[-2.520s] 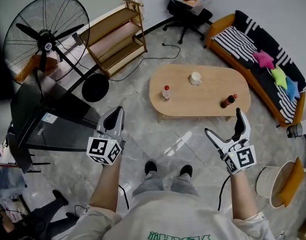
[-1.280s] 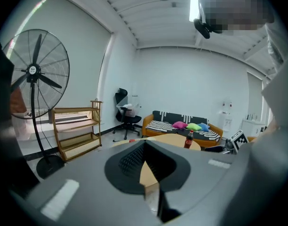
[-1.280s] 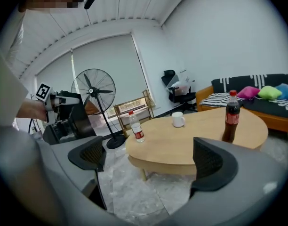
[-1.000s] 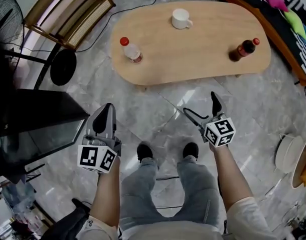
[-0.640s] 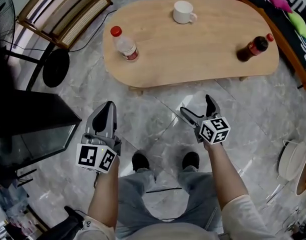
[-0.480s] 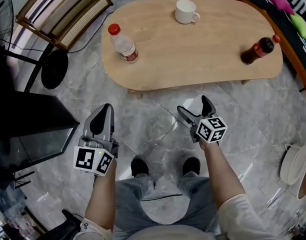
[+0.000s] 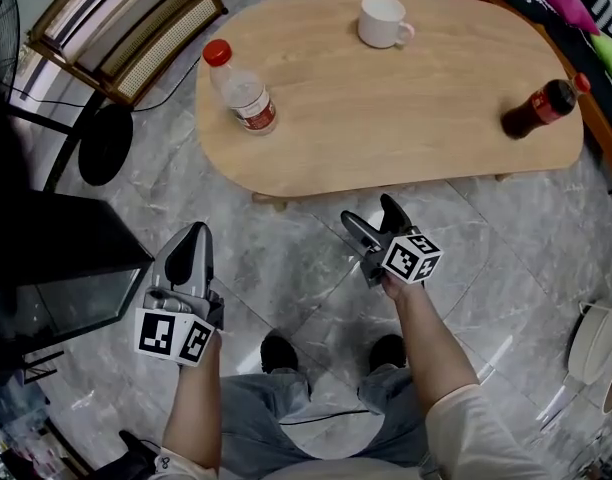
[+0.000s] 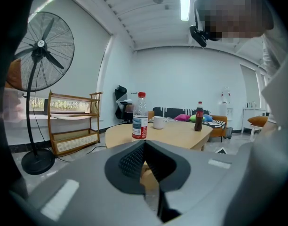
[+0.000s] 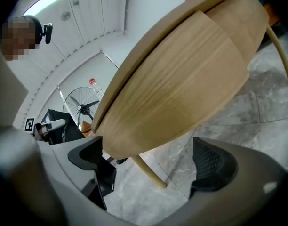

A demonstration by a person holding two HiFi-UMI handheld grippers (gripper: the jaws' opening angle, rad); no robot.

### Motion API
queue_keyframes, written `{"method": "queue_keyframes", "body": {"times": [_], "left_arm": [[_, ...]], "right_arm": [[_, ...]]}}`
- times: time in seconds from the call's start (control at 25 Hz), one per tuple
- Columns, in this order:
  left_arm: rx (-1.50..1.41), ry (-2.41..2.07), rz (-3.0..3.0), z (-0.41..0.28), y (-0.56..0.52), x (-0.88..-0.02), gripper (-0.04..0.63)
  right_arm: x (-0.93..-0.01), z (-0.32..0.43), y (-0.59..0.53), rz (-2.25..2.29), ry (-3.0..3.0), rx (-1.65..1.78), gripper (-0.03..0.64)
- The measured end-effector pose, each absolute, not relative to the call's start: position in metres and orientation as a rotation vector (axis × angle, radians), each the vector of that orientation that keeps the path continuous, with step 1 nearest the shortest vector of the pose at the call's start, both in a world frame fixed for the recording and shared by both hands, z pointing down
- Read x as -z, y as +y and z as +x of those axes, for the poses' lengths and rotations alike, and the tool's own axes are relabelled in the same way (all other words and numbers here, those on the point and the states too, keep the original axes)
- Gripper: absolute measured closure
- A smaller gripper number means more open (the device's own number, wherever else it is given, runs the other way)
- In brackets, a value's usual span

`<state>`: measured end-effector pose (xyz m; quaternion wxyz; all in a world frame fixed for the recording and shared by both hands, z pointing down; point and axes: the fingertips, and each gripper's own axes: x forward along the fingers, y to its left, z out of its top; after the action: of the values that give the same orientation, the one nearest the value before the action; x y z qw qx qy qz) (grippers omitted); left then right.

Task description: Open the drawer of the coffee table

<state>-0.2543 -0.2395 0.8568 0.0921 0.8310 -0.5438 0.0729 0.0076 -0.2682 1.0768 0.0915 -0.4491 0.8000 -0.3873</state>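
Since the right hand-held gripper (image 7: 371, 214) gapes just short of the counter (image 7: 386, 108) — the left hand-held gripper (image 7: 196, 240) closed, empty — it should hook the likely drawer front (image 9: 181, 84) ahead squarely before pulling.

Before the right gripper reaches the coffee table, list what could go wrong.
The water bottle and dark bottle stand upright on the coffee table; a hard tug could topple them.
The right gripper, jaws apart, faces the table's underside, where no handle shows; it may grab the wrong edge.
A table leg shows between its jaws and could be knocked.
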Motion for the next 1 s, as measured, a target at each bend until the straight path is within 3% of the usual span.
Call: {"method": "queue_keyframes", "body": {"times": [0.36, 0.84, 1.0], "left_arm": [[-0.220, -1.627, 2.489, -0.254, -0.246, -0.860, 0.597], [-0.215, -1.612, 2.486, -0.242, -0.254, -0.871, 0.597], [-0.221, -1.610, 2.488, -0.241, -0.253, -0.872, 0.597]], "right_arm": [[-1.076, 0.002, -0.294, -1.202, 2.296, 1.158, 0.038], [-1.076, 0.005, -0.301, -1.104, 2.229, 1.156, 0.177], [-1.076, 0.006, -0.297, -1.109, 2.208, 1.153, 0.195]]}}
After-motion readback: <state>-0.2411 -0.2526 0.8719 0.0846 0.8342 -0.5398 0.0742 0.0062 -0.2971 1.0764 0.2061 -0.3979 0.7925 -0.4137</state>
